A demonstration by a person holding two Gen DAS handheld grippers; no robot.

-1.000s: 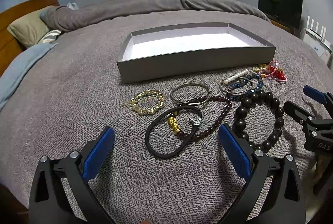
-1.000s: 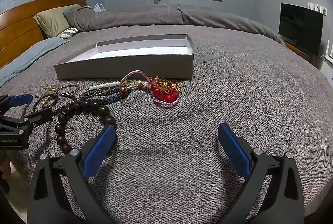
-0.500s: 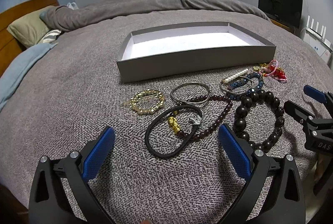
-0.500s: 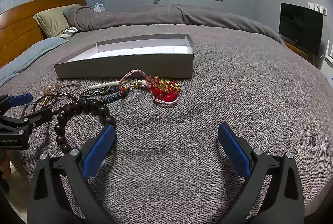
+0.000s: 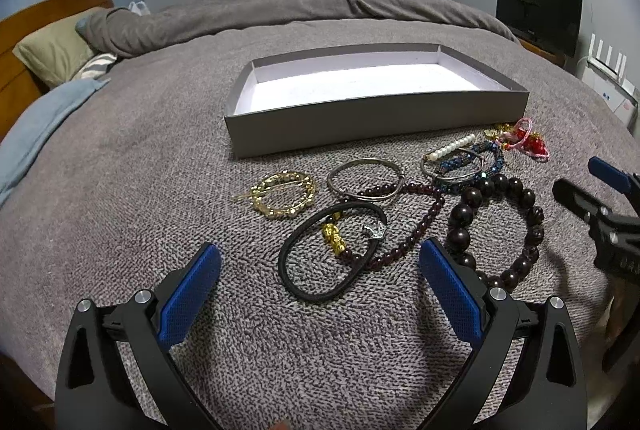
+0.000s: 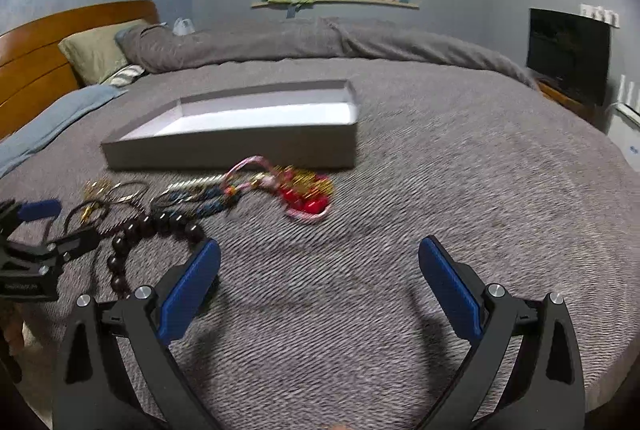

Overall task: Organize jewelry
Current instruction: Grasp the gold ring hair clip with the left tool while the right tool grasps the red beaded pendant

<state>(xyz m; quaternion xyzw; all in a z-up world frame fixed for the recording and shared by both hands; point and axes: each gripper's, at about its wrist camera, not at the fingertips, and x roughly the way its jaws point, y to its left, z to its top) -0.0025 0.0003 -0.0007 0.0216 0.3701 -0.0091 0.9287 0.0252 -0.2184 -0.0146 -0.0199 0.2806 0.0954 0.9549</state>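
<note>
An empty grey box with a white inside lies on the grey bedspread; it also shows in the right wrist view. In front of it lie several pieces: a gold bracelet, a silver bangle, a black cord bracelet with gold charms, a garnet bead strand, a large dark bead bracelet, a blue bead bracelet, pearls and a red and pink piece. My left gripper is open, just short of the black cord bracelet. My right gripper is open and empty, right of the dark beads.
Pillows and a wooden headboard are at the left. A rolled grey duvet lies behind the box. A dark TV stands at the right. The bed edge is just below my grippers.
The right wrist view has shifted up and is motion-blurred; the right gripper is moving. The left gripper and the jewelry have not visibly moved.
</note>
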